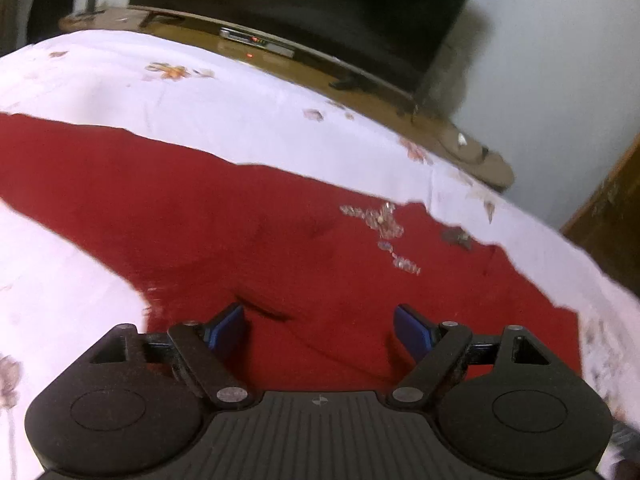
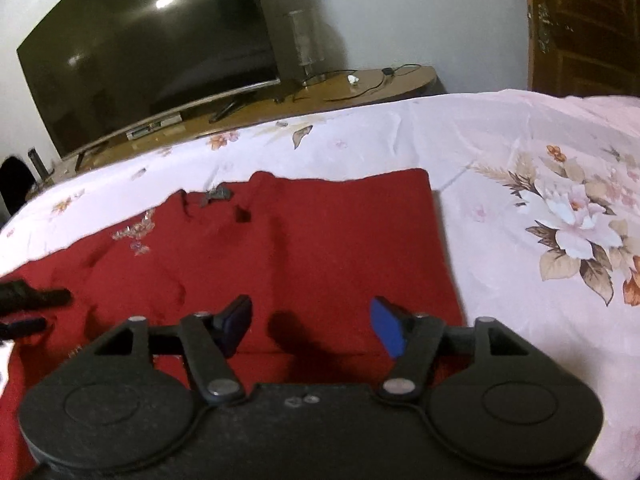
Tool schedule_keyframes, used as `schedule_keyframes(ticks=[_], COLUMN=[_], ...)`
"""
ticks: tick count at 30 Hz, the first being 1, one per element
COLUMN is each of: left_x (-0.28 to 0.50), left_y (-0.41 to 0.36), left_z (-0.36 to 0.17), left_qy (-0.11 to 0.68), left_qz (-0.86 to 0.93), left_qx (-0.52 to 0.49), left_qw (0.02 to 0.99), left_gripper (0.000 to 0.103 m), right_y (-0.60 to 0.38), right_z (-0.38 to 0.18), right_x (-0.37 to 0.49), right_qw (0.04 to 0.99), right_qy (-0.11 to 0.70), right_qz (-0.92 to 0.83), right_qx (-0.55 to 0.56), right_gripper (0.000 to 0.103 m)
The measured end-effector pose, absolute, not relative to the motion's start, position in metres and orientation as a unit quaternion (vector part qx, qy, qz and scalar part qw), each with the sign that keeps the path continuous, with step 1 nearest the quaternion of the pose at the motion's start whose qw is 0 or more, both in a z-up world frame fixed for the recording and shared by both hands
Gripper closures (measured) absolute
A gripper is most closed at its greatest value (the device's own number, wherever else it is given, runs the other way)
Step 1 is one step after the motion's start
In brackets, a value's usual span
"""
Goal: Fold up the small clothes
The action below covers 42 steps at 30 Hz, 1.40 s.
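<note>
A red garment (image 1: 248, 240) with a small silver motif lies spread flat on the floral bedsheet (image 1: 200, 92). My left gripper (image 1: 320, 322) is open and empty, its blue pads just above the near part of the cloth. In the right wrist view the same red garment (image 2: 320, 240) lies flat with a straight right edge. My right gripper (image 2: 312, 320) is open and empty over the cloth's near right part. The tips of the left gripper (image 2: 32, 304) show at the left edge of that view, over the cloth.
The white floral bedsheet (image 2: 540, 184) extends to the right of the garment. Behind the bed stands a wooden TV stand (image 2: 360, 88) with a large dark television (image 2: 148, 52), a set-top box and cables. A wooden door (image 2: 584, 24) is at the far right.
</note>
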<state>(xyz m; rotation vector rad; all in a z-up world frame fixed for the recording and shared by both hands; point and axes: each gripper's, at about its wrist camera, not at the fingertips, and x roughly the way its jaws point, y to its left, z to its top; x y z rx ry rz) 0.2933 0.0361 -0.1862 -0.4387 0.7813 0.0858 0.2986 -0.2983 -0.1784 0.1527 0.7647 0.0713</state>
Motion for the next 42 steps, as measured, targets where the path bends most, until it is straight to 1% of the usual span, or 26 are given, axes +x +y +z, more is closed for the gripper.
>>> schedule_keyframes(ticks=[2,6,10,14,20,26,30,37,42], left_x=[0.284,0.256,0.235,0.224,0.233,0.245,0.253,0.263,0.269], left_y=[0.047,0.085,0.112,0.146,0.201,0.24,0.282,0.361,0.391], left_z=[-0.179,-0.174,-0.169,-0.169,-0.192,-0.201,-0.201,-0.219,-0.228], left_qy=[0.382,0.391,0.388,0.376,0.376,0.37,0.365,0.359,0.339], left_qz=[0.048,0.084,0.136,0.16,0.169,0.159,0.171,0.211,0.212], left_qx=[-0.225,-0.249,-0.228,-0.234,-0.273,-0.272,-0.272,-0.316,-0.342], left_qw=[0.895,0.882,0.883,0.882,0.869,0.874,0.874,0.853,0.85], left_gripper=[0.022,0.022,0.022,0.022,0.022,0.022,0.022,0.022,0.022], right_y=[-0.298,-0.306,-0.292,-0.26,-0.205,-0.147,-0.099,-0.028,0.003], right_z=[-0.185,-0.165,-0.148,-0.137,-0.14,-0.152,-0.154,-0.163,-0.171], right_x=[0.305,0.294,0.286,0.276,0.271,0.279,0.289,0.306,0.313], right_qw=[0.914,0.921,0.921,0.918,0.915,0.911,0.908,0.901,0.898], right_qy=[0.397,0.369,0.357,0.354,0.362,0.379,0.381,0.389,0.394], right_qz=[0.038,0.057,0.094,0.134,0.149,0.136,0.146,0.174,0.185], right_qx=[0.073,0.115,0.122,0.118,0.096,0.092,0.089,0.079,0.064], right_gripper=[0.038,0.038,0.037,0.036,0.036,0.036,0.036,0.037,0.037])
